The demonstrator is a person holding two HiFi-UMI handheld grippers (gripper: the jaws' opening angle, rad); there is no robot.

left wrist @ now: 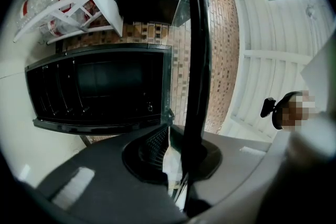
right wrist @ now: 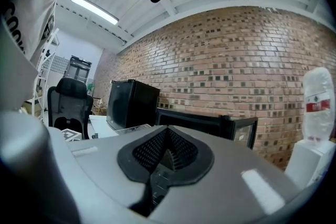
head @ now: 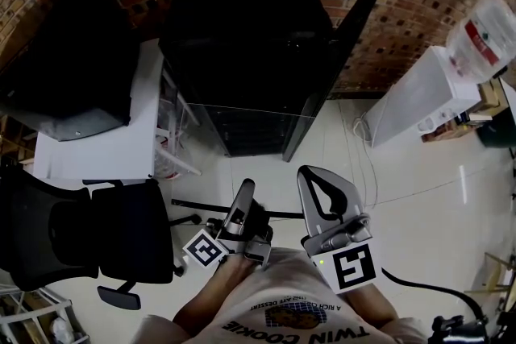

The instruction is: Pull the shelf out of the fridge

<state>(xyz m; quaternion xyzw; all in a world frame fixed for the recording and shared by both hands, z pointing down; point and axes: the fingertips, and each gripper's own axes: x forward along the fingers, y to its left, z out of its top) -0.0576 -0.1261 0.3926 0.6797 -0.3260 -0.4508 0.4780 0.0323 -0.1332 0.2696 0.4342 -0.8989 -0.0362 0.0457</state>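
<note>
Near edge of shelf [left wrist: 198, 60] ran crosswise, out in front of fridge [head: 242, 28]; left gripper [head: 246, 188] clamped on it, right gripper [head: 309, 172] jaws together, empty.

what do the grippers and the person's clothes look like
The left gripper and right gripper are grey with black textured insides; each carries a white cube with black square markers. A black cable trails by the right one. The person wears a light printed T-shirt.
</note>
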